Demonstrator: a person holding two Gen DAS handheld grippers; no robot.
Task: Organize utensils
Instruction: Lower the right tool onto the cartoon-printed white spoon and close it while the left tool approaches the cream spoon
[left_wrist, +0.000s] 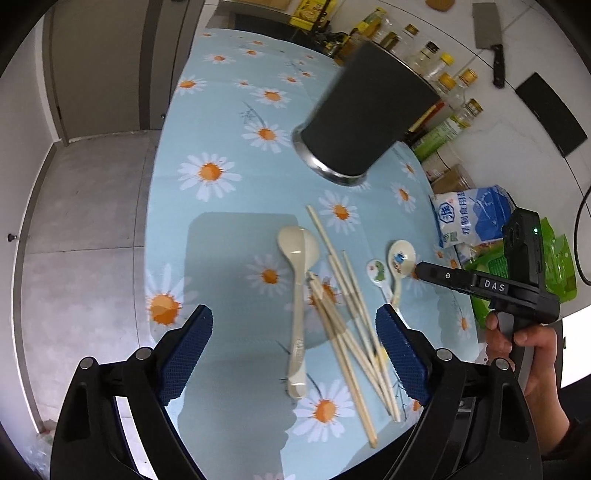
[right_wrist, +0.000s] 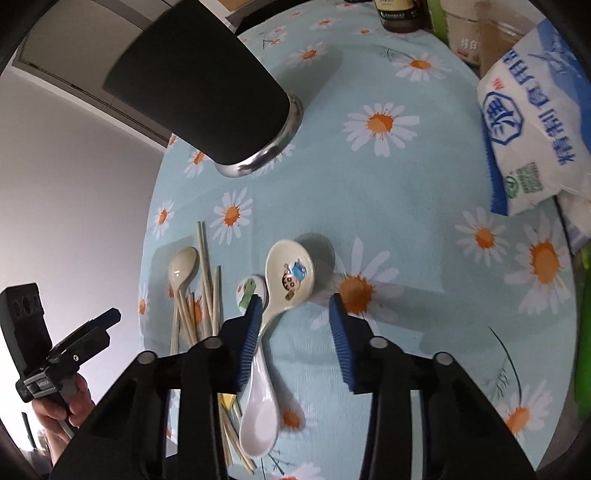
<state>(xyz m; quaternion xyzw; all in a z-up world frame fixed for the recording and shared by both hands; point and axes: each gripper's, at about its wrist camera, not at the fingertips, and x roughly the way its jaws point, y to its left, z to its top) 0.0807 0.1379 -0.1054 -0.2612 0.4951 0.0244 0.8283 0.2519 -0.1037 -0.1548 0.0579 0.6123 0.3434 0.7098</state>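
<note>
Black holder (left_wrist: 369, 110): upright at far side of worktop (left_wrist: 207, 122), inside hidden.
Chopsticks (left_wrist: 347, 317), spoons: loose on worktop.
Left gripper (left_wrist: 295, 354): jaws wide apart, holding nothing.
Right gripper (right_wrist: 295, 339): jaws apart around cartoon spoon (right_wrist: 284, 284), no grip.

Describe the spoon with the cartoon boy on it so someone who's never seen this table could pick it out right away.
Start at the tall black utensil holder standing on the daisy-print tablecloth. Nearer the camera lies a row of spoons beside loose wooden chopsticks. The cartoon spoon is the rightmost one, white, its bowl showing a boy in blue; the smaller spoon beside it shows a green figure, the beige spoon nothing.
</note>
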